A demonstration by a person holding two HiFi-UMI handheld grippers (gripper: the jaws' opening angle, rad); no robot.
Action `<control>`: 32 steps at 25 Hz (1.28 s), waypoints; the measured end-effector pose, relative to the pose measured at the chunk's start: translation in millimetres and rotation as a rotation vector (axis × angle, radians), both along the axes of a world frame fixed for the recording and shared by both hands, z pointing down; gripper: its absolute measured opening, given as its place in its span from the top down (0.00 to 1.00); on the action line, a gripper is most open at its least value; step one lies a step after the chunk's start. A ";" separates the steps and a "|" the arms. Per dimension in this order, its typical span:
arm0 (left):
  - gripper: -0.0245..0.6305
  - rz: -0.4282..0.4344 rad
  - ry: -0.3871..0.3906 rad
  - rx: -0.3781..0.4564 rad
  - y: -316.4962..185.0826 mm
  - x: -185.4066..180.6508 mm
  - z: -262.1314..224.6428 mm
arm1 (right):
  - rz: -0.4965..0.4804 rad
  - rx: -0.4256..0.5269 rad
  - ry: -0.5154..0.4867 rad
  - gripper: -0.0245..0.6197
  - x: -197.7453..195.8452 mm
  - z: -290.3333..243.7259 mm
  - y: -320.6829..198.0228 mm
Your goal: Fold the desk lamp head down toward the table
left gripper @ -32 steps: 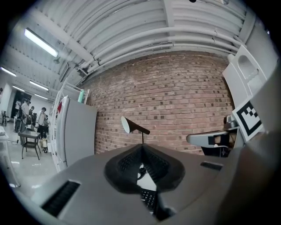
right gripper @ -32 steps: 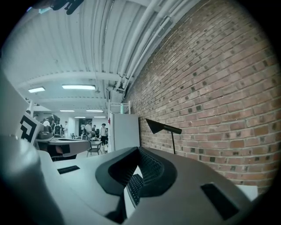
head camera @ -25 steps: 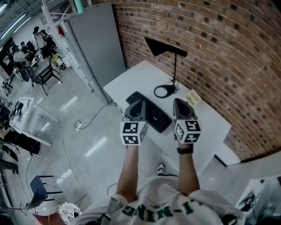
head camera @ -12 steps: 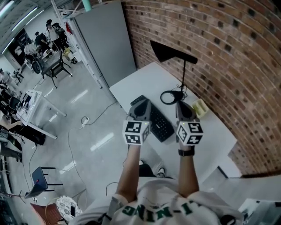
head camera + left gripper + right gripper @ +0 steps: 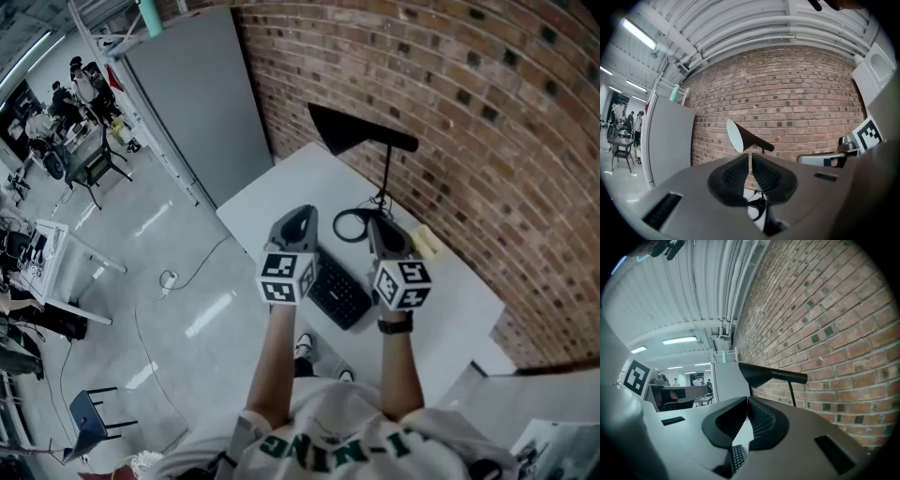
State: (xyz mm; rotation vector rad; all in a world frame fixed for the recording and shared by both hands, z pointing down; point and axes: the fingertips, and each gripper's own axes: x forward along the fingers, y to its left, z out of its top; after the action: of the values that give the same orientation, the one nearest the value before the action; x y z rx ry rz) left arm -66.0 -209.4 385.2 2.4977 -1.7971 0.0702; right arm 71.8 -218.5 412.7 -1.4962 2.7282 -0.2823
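Observation:
The black desk lamp stands at the back of the white table (image 5: 272, 192) by the brick wall. Its cone-shaped head (image 5: 349, 130) sits level on top of a thin stem (image 5: 385, 178) above a ring base (image 5: 351, 225). My left gripper (image 5: 299, 217) is held over the table's front left, short of the lamp, shut and empty. Just in front of the ring base, my right gripper (image 5: 379, 228) is also shut on nothing. In the left gripper view the lamp head (image 5: 740, 137) shows above the closed gripper (image 5: 750, 160). In the right gripper view the head (image 5: 766, 374) is above the gripper (image 5: 747, 401).
A black keyboard (image 5: 337, 291) lies on the table between and below the grippers. A pale yellow object (image 5: 427, 242) rests near the wall, right of the lamp base. A grey panel (image 5: 192, 94) stands left of the table. Cables trail on the floor.
Both grippers have moved forward over the table toward the lamp, still side by side and shut. The lamp has not moved.

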 end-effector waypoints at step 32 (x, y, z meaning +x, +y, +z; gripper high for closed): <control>0.73 0.370 0.029 0.099 -145.7 18.2 -34.9 | 0.141 -0.003 0.036 0.96 -16.1 -0.5 -113.7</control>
State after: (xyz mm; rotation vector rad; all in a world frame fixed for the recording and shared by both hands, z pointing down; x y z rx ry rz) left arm -47.7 -355.2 350.3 2.8529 -1.3365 -0.0380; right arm 55.6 -332.2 412.1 -1.7000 2.6326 -0.2586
